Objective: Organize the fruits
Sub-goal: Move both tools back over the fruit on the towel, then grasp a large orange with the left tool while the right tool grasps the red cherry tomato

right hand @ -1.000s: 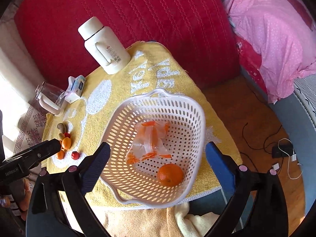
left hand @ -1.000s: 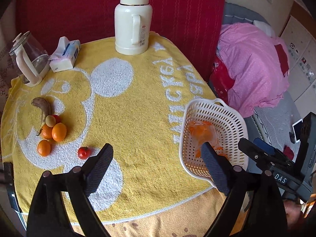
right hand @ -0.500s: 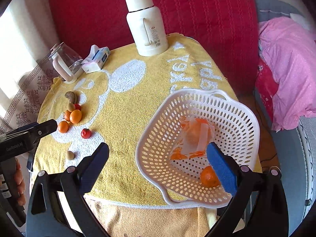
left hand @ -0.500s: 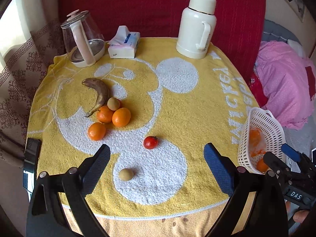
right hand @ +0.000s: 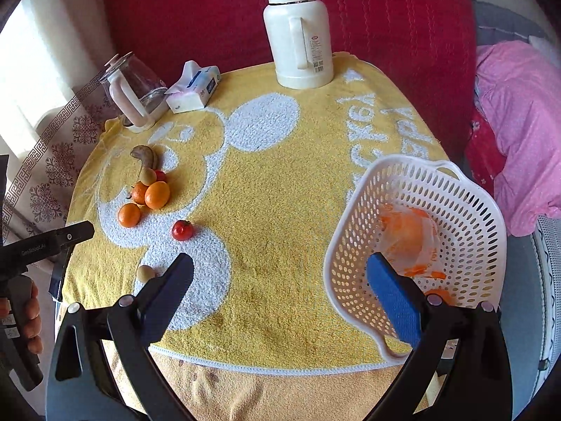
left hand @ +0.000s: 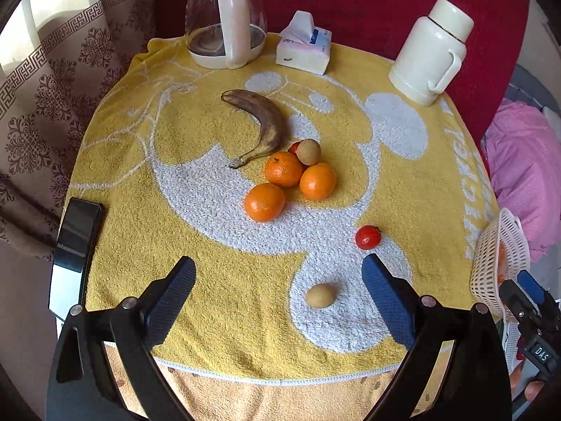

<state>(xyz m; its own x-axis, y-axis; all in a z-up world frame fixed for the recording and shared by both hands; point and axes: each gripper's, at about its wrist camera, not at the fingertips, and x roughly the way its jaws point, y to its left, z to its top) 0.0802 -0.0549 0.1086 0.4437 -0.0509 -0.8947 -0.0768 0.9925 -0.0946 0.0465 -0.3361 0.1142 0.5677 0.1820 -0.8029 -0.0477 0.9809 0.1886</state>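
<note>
Left claw (left hand: 277,291) is spread wide and empty above the near worktop edge, the small brown fruit (left hand: 321,295) lying between its fingers but untouched; right claw (right hand: 280,280) is likewise spread and empty, its right finger in front of the basket (right hand: 466,189). The remaining fruit sits well left of the basket: three oranges (left hand: 284,169) touching one another, banana (left hand: 261,122) just behind them, tomato (left hand: 367,237) nearer the basket. Round fruit could be nudged off the near edge by a misjudged closing, and the basket, overhanging that edge, could be tipped by a knock.
</note>
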